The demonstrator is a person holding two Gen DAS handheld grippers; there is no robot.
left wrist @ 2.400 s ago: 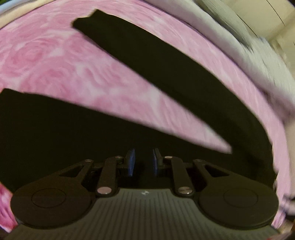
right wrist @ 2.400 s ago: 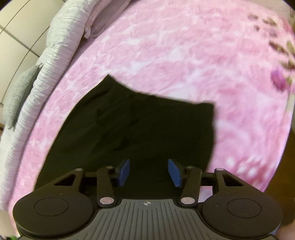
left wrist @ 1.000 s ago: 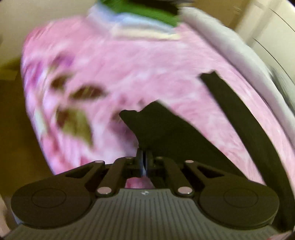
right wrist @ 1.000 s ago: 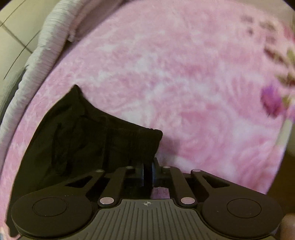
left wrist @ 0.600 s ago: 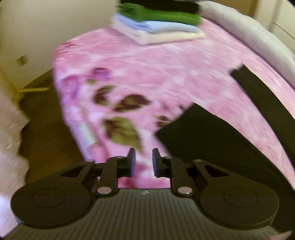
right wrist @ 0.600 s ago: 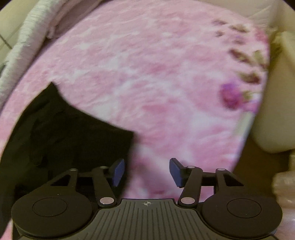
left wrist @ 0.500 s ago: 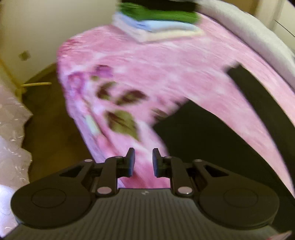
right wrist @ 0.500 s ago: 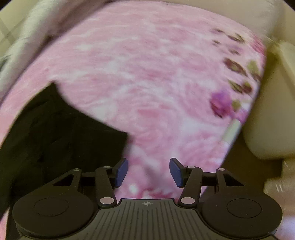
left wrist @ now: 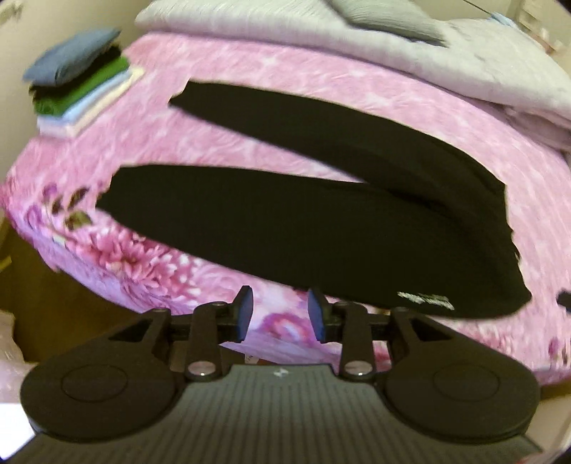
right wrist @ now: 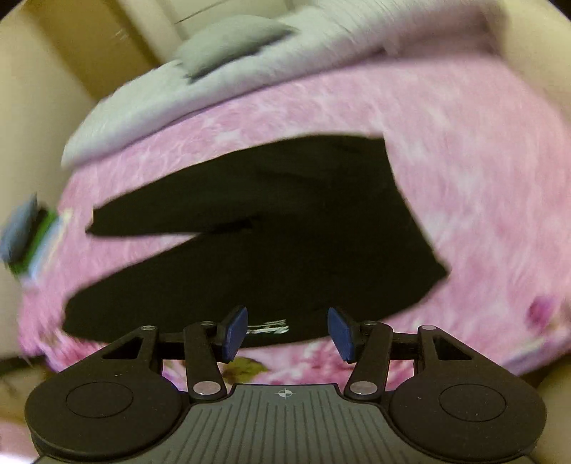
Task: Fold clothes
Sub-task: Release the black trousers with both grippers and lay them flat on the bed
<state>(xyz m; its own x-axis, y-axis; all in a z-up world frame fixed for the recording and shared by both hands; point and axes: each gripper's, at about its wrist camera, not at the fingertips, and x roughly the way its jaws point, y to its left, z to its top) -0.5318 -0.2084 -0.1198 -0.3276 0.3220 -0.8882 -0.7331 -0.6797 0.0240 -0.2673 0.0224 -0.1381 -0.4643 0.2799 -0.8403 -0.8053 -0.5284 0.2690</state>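
A pair of black trousers point(left wrist: 321, 228) lies spread flat on the pink flowered bedspread point(left wrist: 249, 82), legs apart and pointing left, waist to the right, a small white label near the front edge. The right wrist view shows the same trousers point(right wrist: 285, 242) from above the bed's near edge. My left gripper point(left wrist: 280, 317) hovers above the front edge of the bed, its jaws opening, with nothing between them. My right gripper point(right wrist: 287, 333) stands open and empty over the trousers' near hem by the label.
A stack of folded clothes point(left wrist: 78, 92), blue, black, green and pale layers, sits at the far left corner of the bed. A grey quilt point(left wrist: 392, 53) and pillow point(left wrist: 385, 16) lie along the far side. The floor point(left wrist: 64, 314) shows below the bed's front edge.
Both grippers have let go of the black trousers, opened, and pulled up and back from the bed. The trousers now lie flat with both legs in full view.
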